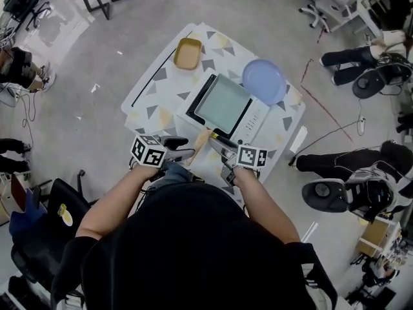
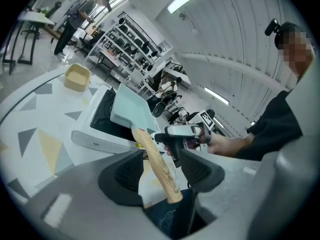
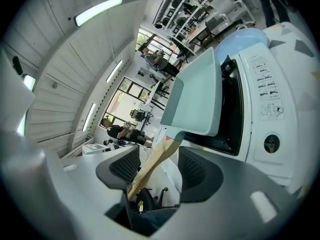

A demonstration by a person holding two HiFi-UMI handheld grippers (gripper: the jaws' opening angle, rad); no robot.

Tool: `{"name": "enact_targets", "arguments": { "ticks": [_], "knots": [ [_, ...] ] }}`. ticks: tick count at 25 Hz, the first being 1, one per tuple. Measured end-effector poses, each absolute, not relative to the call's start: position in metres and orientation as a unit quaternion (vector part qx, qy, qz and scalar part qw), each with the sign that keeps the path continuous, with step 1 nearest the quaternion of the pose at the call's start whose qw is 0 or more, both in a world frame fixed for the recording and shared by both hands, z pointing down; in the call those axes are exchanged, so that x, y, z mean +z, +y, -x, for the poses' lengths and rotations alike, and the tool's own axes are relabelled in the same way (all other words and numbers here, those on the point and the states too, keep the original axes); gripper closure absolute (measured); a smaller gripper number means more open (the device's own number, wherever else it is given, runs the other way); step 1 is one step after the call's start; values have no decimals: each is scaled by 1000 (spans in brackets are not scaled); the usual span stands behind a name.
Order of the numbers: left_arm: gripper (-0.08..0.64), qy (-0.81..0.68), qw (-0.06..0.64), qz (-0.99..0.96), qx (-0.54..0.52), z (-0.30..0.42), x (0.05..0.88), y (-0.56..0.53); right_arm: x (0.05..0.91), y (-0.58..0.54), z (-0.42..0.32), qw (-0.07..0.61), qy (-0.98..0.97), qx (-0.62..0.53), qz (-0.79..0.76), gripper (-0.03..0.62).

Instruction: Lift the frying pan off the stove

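I hold a claw in each hand at the near edge of the worktop (image 1: 151, 102), both aimed at the frying pan (image 1: 222, 102). The square, pale green pan sits on the stove (image 1: 255, 118) in the middle of the worktop, with its wooden handle (image 1: 200, 139) pointing to about 7 o'clock, towards me.

My left claw (image 2: 161, 156) stands open. The handle runs up between its two dark pads with a gap on either side, so nothing is gripped. My right claw (image 3: 159, 154) is open too. The same handle passes between its pads, closer to the left one, and I cannot tell whether it touches that pad.

From the pan, a blue plate (image 1: 264, 81) lies at 2 o'clock, just beside the stove, and a tan bowl (image 1: 188, 53) sits at 11 o'clock.
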State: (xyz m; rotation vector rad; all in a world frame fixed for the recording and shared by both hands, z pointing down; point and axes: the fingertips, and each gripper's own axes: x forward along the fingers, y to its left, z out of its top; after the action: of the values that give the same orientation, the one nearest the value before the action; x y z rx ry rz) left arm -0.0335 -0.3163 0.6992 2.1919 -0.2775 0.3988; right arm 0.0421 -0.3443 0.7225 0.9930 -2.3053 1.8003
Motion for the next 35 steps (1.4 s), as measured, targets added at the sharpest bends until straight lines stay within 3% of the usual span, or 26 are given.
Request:
{"name": "enact_targets", "arguments": {
  "ticks": [27,35],
  "knots": [
    [322,26,516,-836,184,-1,734,-296,759,-374,-2,-62,-681,681,-264,304],
    [358,50,525,-829,187,-5,737,-287,763,-381,-1,-99,-660,700,-255,341]
  ]
}}
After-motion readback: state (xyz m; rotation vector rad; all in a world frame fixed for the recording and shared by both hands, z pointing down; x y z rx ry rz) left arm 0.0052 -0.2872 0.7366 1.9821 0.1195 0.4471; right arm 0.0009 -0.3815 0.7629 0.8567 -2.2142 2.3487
